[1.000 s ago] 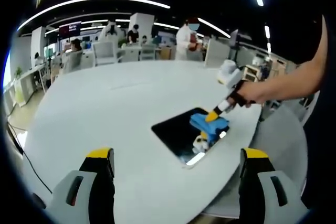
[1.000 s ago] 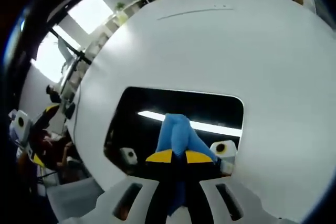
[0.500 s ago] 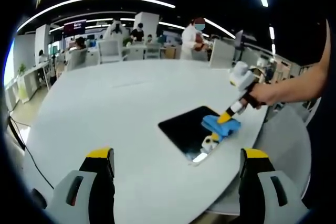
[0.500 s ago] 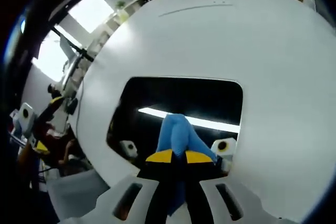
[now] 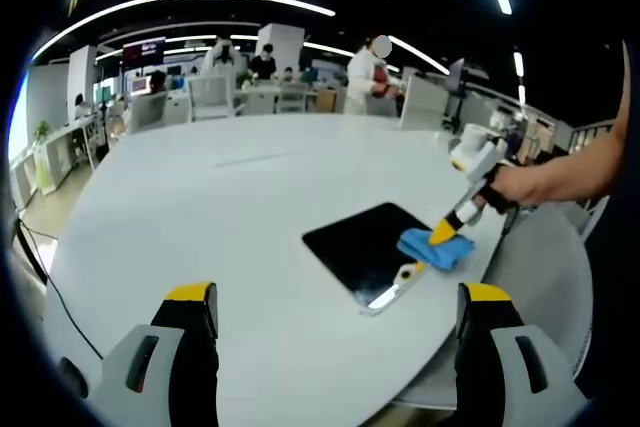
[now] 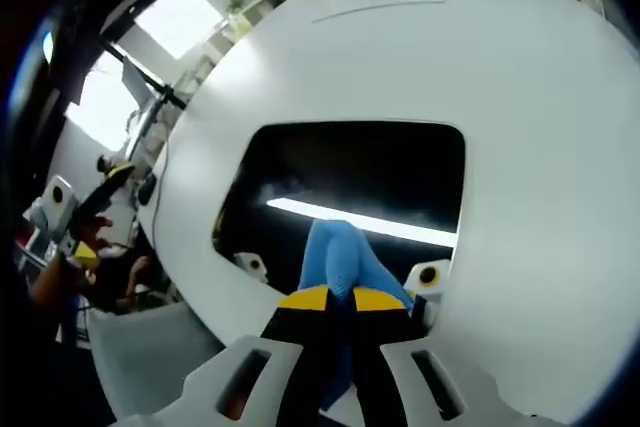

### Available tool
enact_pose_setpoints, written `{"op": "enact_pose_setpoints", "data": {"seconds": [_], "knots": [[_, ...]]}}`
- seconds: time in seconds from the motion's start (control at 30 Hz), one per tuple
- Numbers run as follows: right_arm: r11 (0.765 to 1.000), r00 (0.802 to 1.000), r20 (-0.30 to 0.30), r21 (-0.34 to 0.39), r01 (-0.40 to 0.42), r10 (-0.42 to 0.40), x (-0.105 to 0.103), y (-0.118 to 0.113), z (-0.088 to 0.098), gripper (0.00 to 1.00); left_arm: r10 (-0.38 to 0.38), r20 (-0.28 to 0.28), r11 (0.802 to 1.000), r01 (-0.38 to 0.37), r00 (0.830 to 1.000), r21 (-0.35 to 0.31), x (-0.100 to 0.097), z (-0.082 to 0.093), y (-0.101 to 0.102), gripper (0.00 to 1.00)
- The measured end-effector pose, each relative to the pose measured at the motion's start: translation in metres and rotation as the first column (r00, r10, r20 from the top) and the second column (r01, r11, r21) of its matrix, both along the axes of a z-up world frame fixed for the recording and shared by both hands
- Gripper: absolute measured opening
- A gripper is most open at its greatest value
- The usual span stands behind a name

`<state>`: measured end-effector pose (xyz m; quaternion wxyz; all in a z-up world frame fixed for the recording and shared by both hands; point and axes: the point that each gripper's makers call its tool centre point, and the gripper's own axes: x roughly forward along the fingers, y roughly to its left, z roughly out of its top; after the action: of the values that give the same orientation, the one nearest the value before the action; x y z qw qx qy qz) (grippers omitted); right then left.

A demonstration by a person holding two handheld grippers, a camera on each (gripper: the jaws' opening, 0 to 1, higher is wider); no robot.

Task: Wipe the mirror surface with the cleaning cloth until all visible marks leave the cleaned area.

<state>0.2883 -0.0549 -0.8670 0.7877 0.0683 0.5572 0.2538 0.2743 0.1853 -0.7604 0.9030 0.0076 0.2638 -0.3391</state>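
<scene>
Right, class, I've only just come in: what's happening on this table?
A person is wiping a dark mirror that lies flat on a white round table. The right gripper is shut on a blue cleaning cloth, pressing it onto the mirror near one edge. The left gripper is open, held back from the mirror.

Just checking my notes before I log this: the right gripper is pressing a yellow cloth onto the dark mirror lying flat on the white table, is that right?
Not quite: the cloth is blue, not yellow; only the jaw tips are yellow. The right gripper view shows it clamped in the right gripper, and the left gripper view shows it pressed on the dark mirror, lying flat on the white table.
</scene>
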Motion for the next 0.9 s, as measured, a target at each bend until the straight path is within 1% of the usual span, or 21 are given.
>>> {"op": "enact_pose_setpoints", "data": {"seconds": [0.3, 0.63, 0.9], "knots": [[1.0, 1.0, 0.001, -0.014, -0.014, 0.014, -0.004, 0.0, 0.0, 0.02, -0.002, 0.002, 1.0, 0.002, 1.0, -0.001, 0.0, 0.002, -0.001, 1.0], [1.0, 1.0, -0.002, -0.014, -0.023, 0.023, -0.003, -0.001, -0.001, 0.02, -0.008, 0.001, 1.0, 0.008, 1.0, 0.0, 0.0, 0.003, -0.003, 1.0], [0.999, 0.999, -0.005, -0.035, -0.038, 0.038, -0.003, -0.01, -0.001, 0.02, -0.009, 0.001, 1.0, 0.009, 1.0, 0.001, 0.0, 0.003, -0.004, 1.0]]}}
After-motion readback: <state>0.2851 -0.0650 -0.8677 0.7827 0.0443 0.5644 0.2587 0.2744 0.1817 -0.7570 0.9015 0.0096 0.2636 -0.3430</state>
